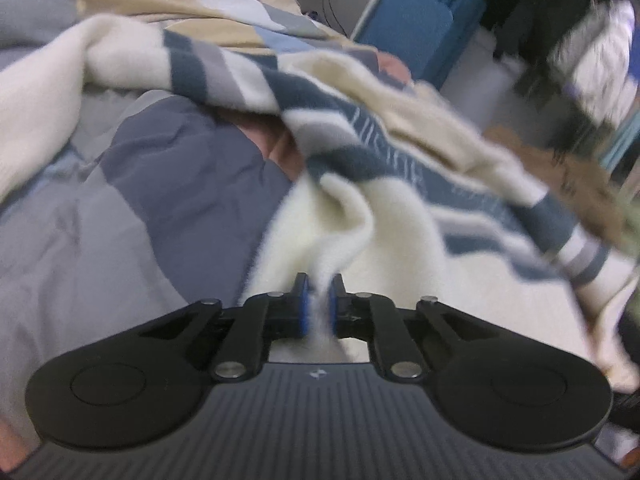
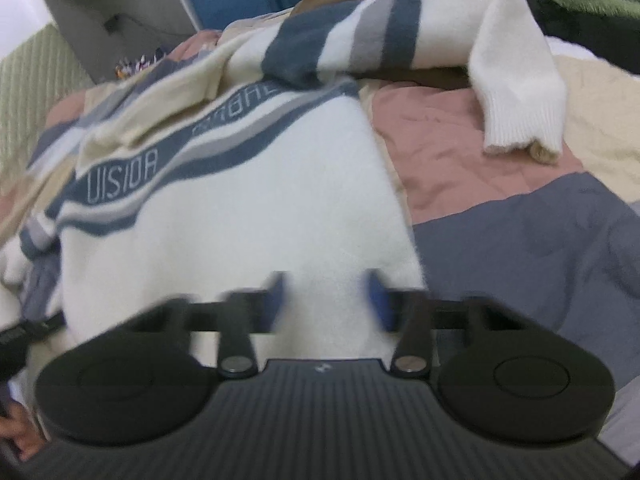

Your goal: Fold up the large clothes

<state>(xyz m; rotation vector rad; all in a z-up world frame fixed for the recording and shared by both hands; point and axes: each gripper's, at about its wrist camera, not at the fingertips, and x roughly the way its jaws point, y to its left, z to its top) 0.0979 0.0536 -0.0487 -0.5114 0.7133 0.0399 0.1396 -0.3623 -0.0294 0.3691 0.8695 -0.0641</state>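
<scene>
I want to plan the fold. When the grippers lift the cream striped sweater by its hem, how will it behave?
The sweater will probably sag and drape: it already bunches where the left gripper pinches it. Its fuzzy knit likely grips the pads rather than slipping. The loose sleeve may trail behind over the quilt.

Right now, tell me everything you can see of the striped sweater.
The sweater is cream, fuzzy knit, with navy and grey bands and lettering across the chest. It lies rumpled on a patchwork quilt, one ribbed-cuff sleeve flopped over to the side. The left gripper pinches a ridge of its cream fabric. The right gripper, blurred, straddles the fabric with its pads apart.
</scene>
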